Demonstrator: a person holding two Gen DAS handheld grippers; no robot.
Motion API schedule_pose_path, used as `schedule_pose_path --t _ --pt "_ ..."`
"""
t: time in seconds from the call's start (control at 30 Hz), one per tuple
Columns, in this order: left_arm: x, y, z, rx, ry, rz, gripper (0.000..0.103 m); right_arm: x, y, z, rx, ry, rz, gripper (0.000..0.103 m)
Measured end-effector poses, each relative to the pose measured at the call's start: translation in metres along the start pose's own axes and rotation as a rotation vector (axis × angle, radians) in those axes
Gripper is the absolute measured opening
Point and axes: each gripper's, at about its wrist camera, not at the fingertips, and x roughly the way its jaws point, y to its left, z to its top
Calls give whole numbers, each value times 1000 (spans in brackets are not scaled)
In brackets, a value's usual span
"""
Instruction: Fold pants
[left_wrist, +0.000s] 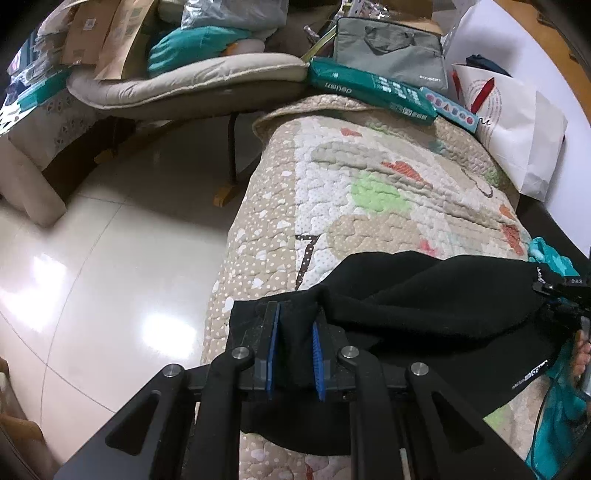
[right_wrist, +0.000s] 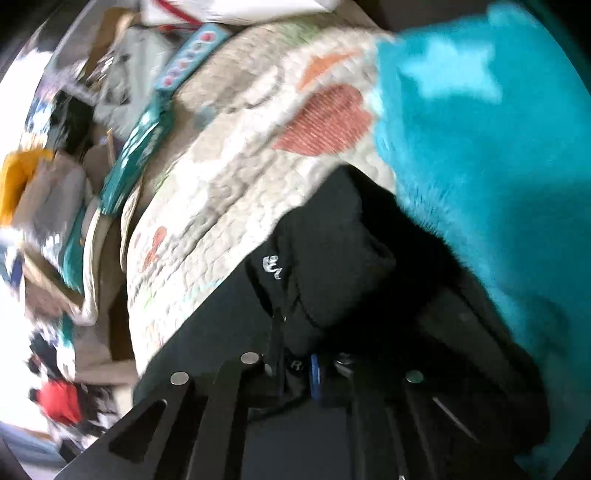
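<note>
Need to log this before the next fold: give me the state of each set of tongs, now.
Left tongs: closed on the black pants.
Right tongs: closed on the same pants' black fabric; the picture is blurred.

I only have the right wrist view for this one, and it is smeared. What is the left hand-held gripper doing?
Observer: The left hand-held gripper is shut on a pinch of the black pants, at their end by the quilt's floor-side edge.
Operator: Do the pants lie flat from there across?
Observer: No. A thick, rumpled fold runs across the quilt toward the right hand-held gripper.
</note>
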Motion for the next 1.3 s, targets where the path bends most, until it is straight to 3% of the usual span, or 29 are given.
schedule_pose_path --t 0.23,0.4,0.5,0.57,0.6,0.63,0.67,0.73,0.8,0.87,1.0,1.13,1.3 --pt "-14 1 -13 49 25 18 16 -46 -13 -41 -7 27 -21 10" --pt "-9 5 -26 62 86 50 17 -39 -49 -73 51 100 -54 10" --pt "-4 8 -32 62 122 89 25 -23 -64 -83 104 146 -64 11" --pt "-6 13 -34 41 127 116 42 -25 -69 -86 148 138 -47 14" --pt "-10 19 -35 12 122 120 46 -28 -69 -88 154 142 -42 16" --pt "-13 25 -34 -17 120 115 54 -31 -68 -89 150 151 -54 24" --pt "-16 32 -34 -56 117 102 61 -36 -71 -92 138 152 -77 40" --pt "-22 52 -34 -190 116 60 68 -49 -67 -97 115 123 -120 62" --pt "-25 75 -37 -345 117 13 68 -61 -60 -101 93 105 -122 63" --pt "-27 86 -39 -426 108 4 68 -72 -50 -106 65 89 -113 63" --pt "-45 95 -38 -492 13 86 68 -83 5 -112 -87 56 -92 63" --pt "-60 107 -35 -564 -62 97 68 -63 86 -125 -363 79 -39 63" --pt "-55 132 -40 -700 -38 61 68 -12 197 -163 -775 160 90 63"
